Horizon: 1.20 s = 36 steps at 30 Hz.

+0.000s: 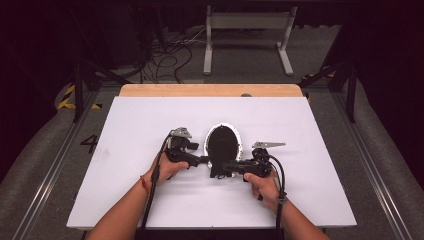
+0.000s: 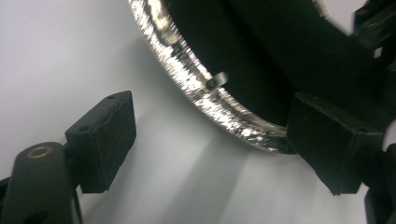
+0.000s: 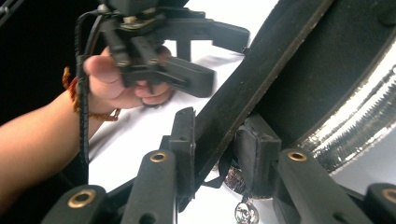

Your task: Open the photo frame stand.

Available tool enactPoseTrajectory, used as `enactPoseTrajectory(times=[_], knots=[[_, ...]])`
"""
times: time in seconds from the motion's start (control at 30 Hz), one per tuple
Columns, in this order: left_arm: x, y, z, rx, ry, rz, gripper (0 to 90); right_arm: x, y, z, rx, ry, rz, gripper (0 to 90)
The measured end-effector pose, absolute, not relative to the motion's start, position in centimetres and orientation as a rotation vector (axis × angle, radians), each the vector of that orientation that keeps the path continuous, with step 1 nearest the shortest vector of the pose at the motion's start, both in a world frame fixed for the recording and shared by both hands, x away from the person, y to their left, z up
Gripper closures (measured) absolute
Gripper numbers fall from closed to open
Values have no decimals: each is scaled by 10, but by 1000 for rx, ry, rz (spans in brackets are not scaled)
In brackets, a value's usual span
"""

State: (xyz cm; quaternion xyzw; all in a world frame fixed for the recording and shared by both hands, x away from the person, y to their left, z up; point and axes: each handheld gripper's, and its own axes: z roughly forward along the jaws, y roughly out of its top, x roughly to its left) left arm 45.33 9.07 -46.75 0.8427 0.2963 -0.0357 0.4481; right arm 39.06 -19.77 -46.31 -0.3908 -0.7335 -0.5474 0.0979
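Right gripper view looks along the right gripper (image 3: 212, 154), whose fingers (image 3: 254, 154) are clamped on a flat black strap (image 3: 261, 79) that runs slantwise up between them, one pad on each face. A small silver ring (image 3: 244, 212) hangs below the pads. The strap belongs to a black oval pouch (image 1: 221, 142) with a glittering silver rim (image 3: 359, 126), which lies to the right of the fingers in that view. Farther off, the left hand (image 3: 119, 81) holds the left gripper (image 3: 187, 70) over the white bench (image 3: 140, 135), a red-and-orange cord around its wrist. In the left gripper view the left fingers (image 2: 105, 140) stand wide apart and hold nothing: one pad sits over bare bench, the other sits at the rim (image 2: 205, 98) of the pouch, and I cannot tell whether it touches. A small metal piece (image 2: 217, 80) pokes from the rim on the dark inner side. From the high view the pouch lies near the middle of the bench (image 1: 130, 130), slightly toward the person, between the two grippers. The left gripper (image 1: 192, 157) comes at its lower left edge, the right gripper (image 1: 235, 167) at its lower right. Both hands rest low on the bench, a cable trailing back from each along the forearm. Beyond the bench's far wooden edge (image 1: 210, 90) stands a grey metal frame (image 1: 247, 22) on the floor, with loose cables (image 1: 165, 60) beside it.
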Motion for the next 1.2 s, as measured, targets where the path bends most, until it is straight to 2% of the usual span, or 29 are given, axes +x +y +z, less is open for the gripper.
enactPoseTrajectory(times=[0.17,0.3,0.47,0.6,0.77,0.83,0.87,0.9,0.97,1.07,1.2], knots=[[451,85,-463,2089,660,-67,155,387,-197,-461,-1110,-2222,-1636,720],[452,86,-464,2084,666,-47,151,387,-198,-461,-1072,-2242,-1636,723],[452,88,-460,2057,677,19,218,388,-198,-461,-1041,-2234,-1646,725],[451,87,-459,2055,644,7,274,387,-198,-460,-1019,-2243,-1643,725],[459,89,-458,2012,673,-85,280,386,-199,-461,-996,-2235,-1647,726],[460,90,-451,1988,638,-84,349,385,-198,-460,-981,-2252,-1647,726],[459,89,-449,2006,618,-55,334,385,-197,-460,-977,-2251,-1646,729],[459,89,-448,2029,608,-9,361,385,-197,-459,-971,-2261,-1647,731],[458,90,-448,2027,606,-15,413,385,-198,-459,-969,-2259,-1645,731],[458,93,-446,2018,604,-4,437,384,-198,-459,-972,-2266,-1643,734],[454,99,-437,1978,586,63,548,386,-200,-460,-1004,-2259,-1649,738]])
